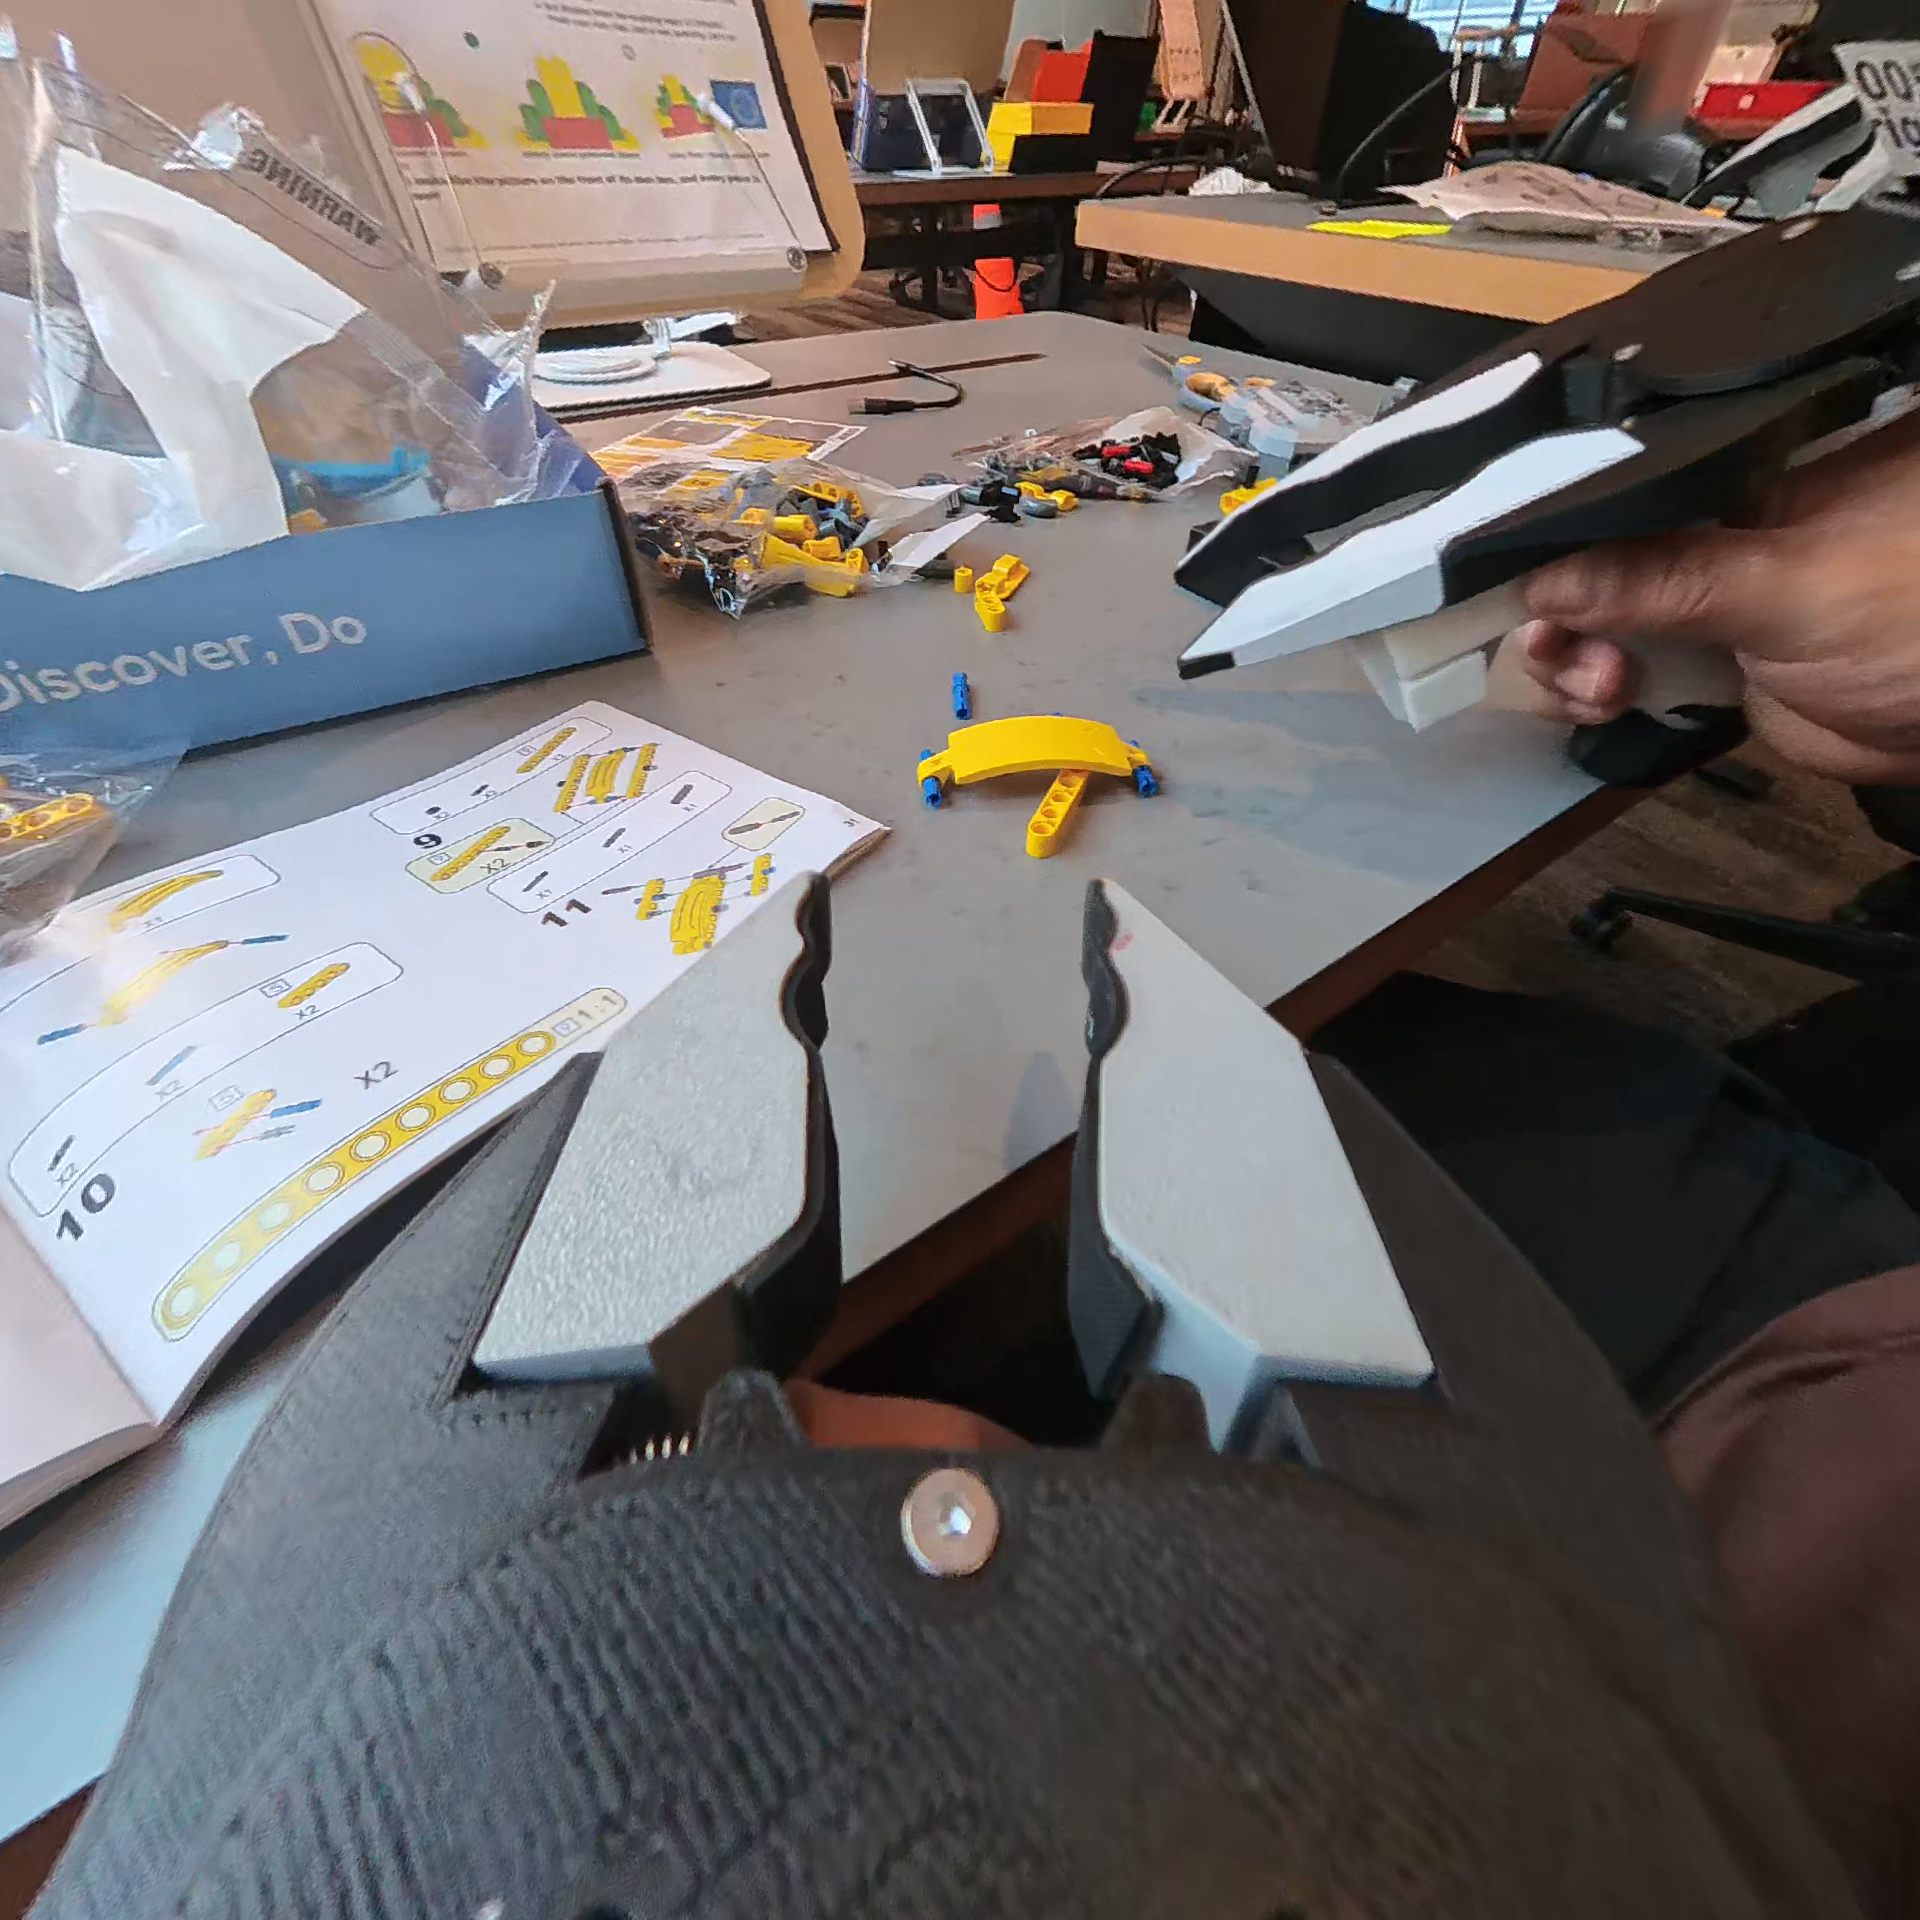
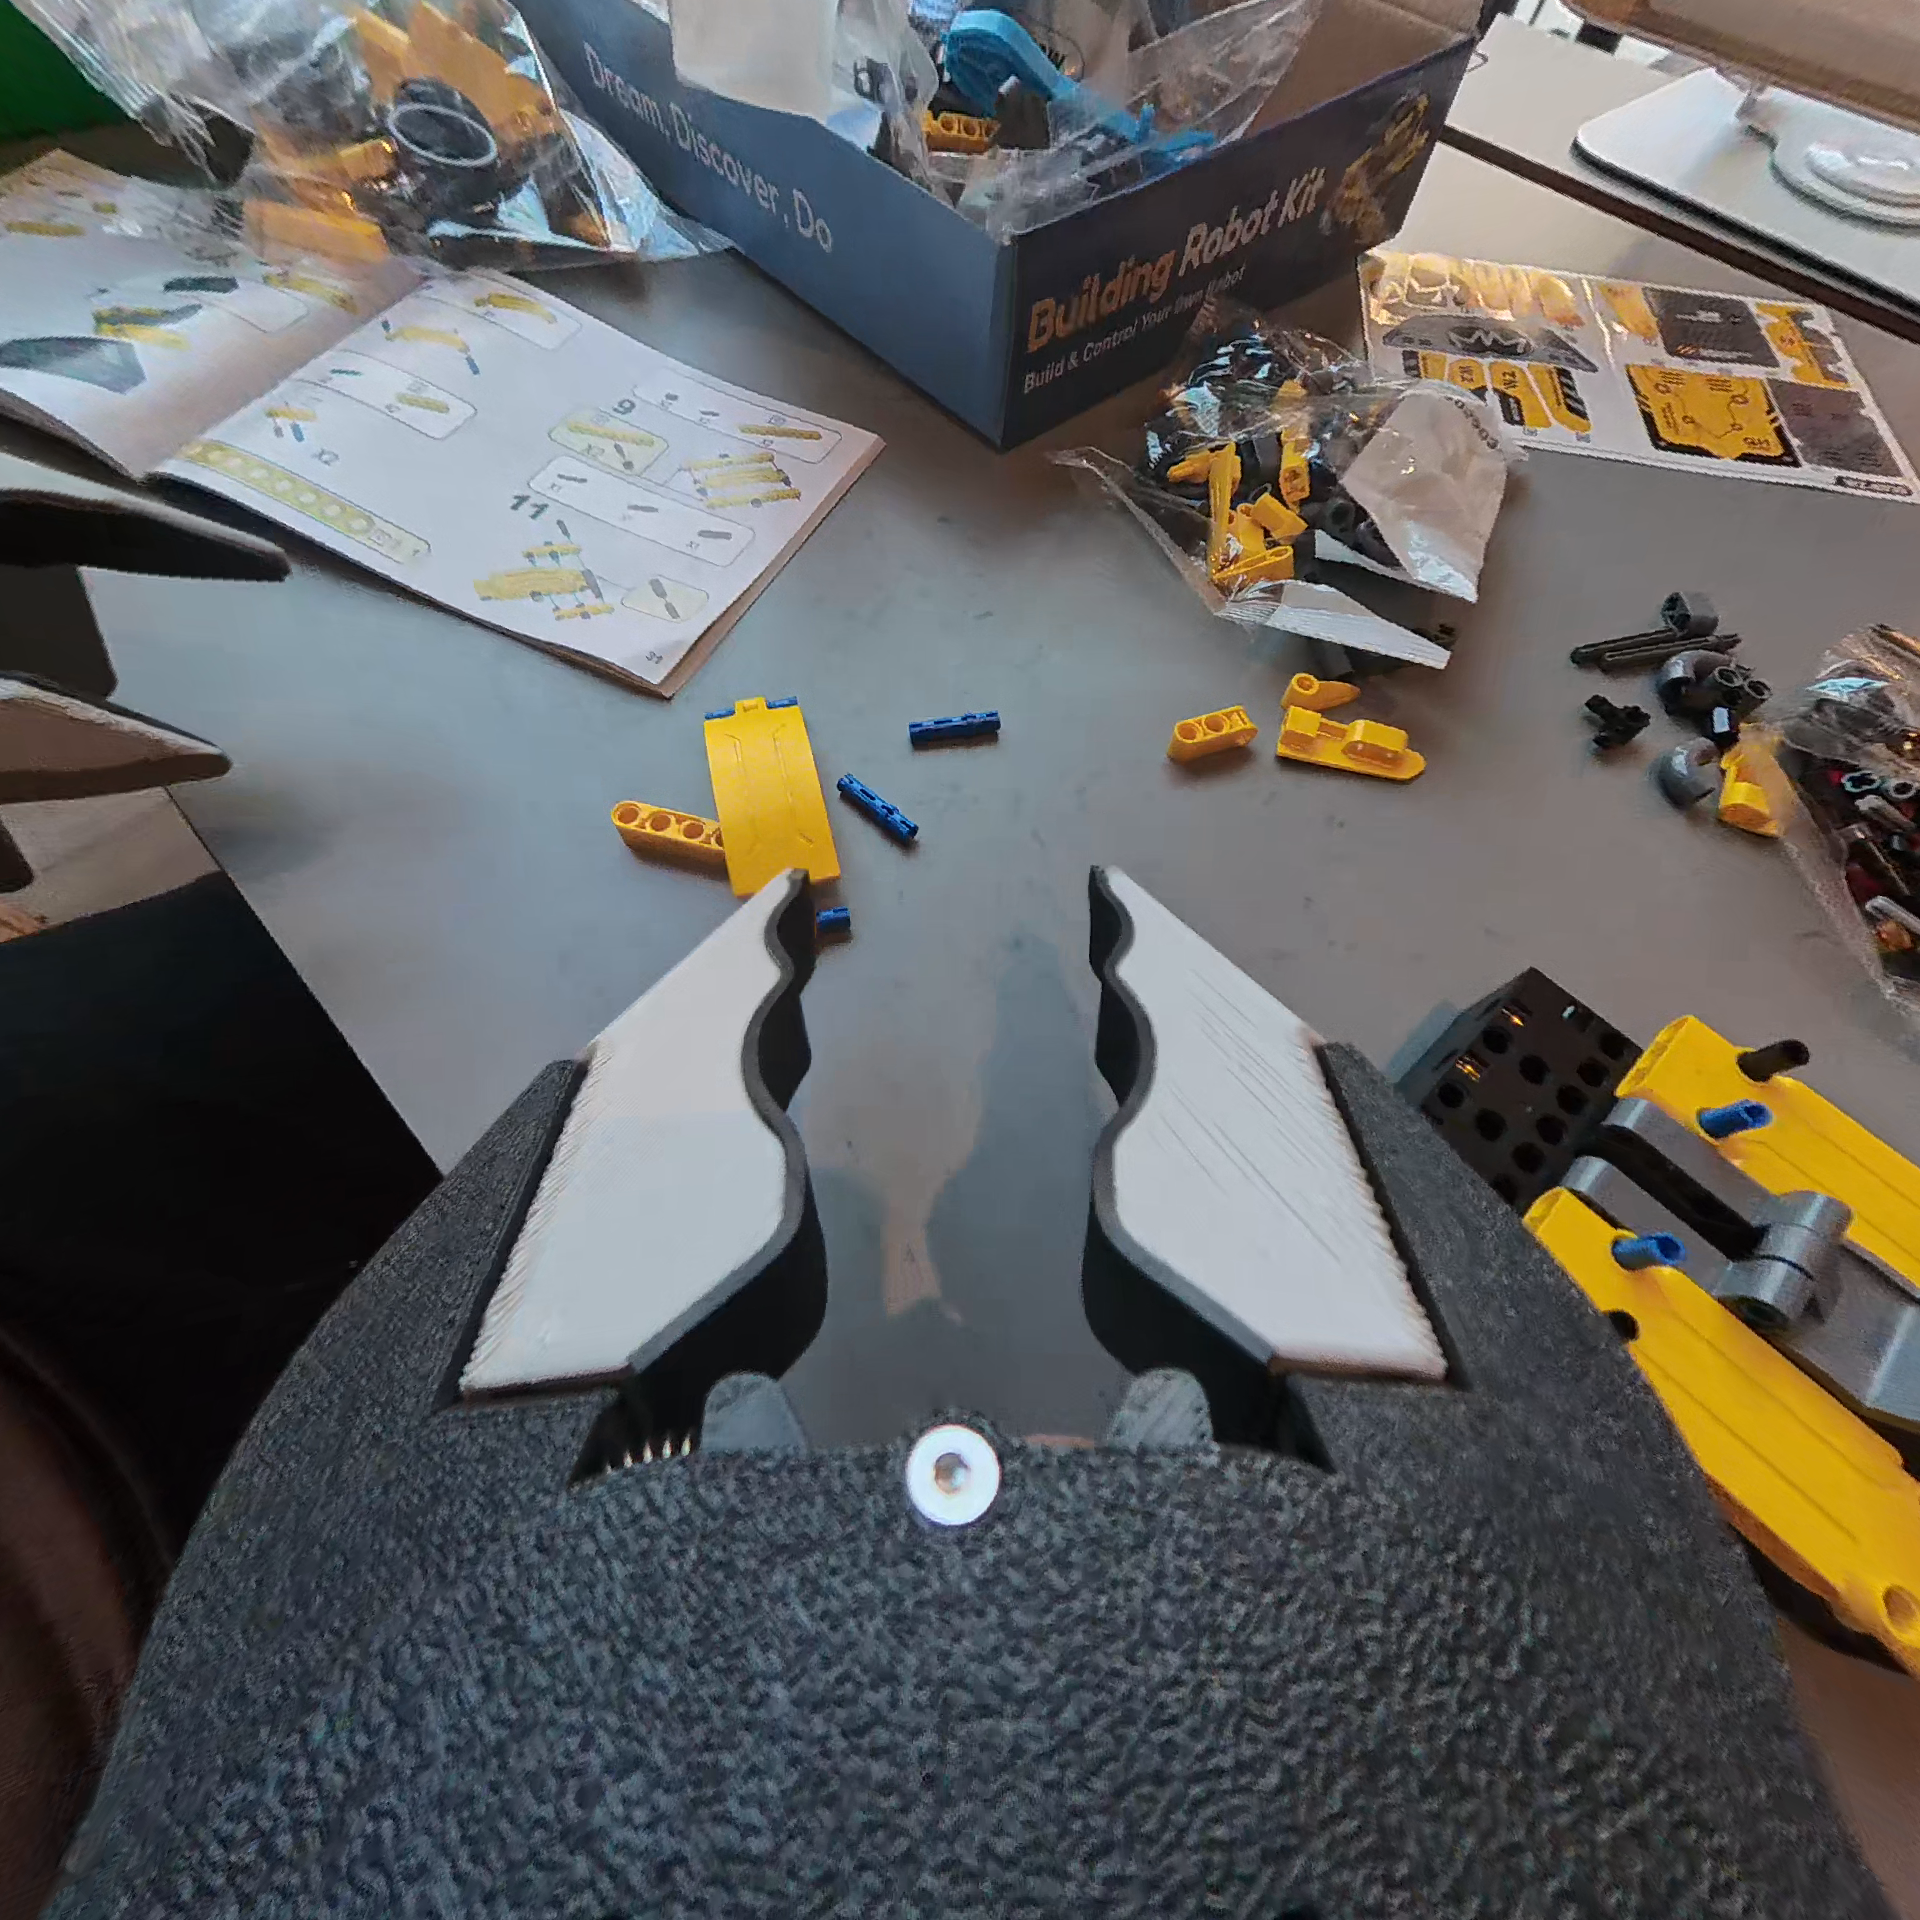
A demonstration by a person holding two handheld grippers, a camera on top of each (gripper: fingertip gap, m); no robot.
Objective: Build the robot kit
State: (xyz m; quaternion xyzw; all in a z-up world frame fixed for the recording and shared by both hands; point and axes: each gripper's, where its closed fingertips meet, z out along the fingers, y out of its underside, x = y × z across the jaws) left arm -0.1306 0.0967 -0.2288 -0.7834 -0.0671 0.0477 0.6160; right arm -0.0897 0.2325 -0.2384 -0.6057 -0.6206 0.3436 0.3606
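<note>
My left gripper (image 1: 954,896) is open and empty, low over the grey table (image 1: 1299,800) near its front edge. Ahead of it lies a curved yellow panel (image 1: 1034,750) with blue pins at its ends, a short yellow holed beam (image 1: 1055,812) against it, and a loose blue pin (image 1: 961,694). My right gripper (image 2: 945,883) is open and empty, above the table just right of the same yellow panel (image 2: 767,800) and holed beam (image 2: 665,828). Two loose blue pins (image 2: 954,727) (image 2: 876,807) lie beyond its tips. The right gripper also shows in the left wrist view (image 1: 1195,613), held by a hand.
An open instruction booklet (image 1: 343,997) (image 2: 499,457) lies left. A blue kit box (image 2: 935,239) with plastic bags stands behind. Bags of small parts (image 2: 1309,509) (image 1: 758,530), loose yellow pieces (image 2: 1340,740), dark pieces (image 2: 1683,665), a sticker sheet (image 2: 1662,384), and a partly built yellow assembly (image 2: 1714,1268) lie right.
</note>
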